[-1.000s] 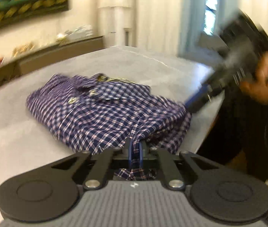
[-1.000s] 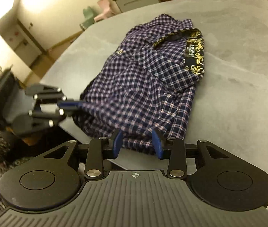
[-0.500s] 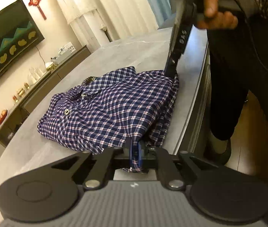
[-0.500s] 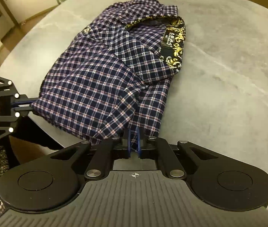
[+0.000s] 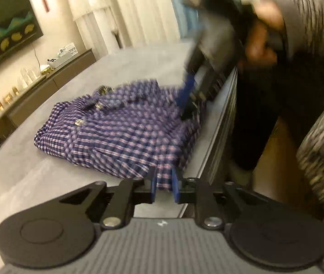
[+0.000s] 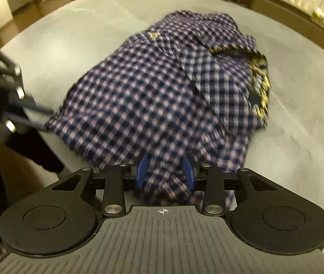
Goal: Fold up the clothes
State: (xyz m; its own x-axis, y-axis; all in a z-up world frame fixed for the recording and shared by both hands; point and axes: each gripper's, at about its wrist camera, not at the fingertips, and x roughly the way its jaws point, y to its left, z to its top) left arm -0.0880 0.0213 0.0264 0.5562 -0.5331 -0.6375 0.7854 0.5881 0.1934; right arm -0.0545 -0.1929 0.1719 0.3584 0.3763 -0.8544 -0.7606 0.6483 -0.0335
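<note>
Right claw (image 6: 164, 170) parted around shirt (image 6: 157, 96); label visible only here.

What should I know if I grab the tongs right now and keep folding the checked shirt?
Left tongs: open, blue pads either side of the near hem of the navy and pink checked cotton shirt, not pinching.
Right tongs: open wider, shirt cloth bunched loosely between the pads.
Shirt: folded bundle on the grey stone-look table, collar at the far end, hem at the table's near edge.
Done: main folds made.
Left: probably back both tongs off and tidy the hem.
</note>
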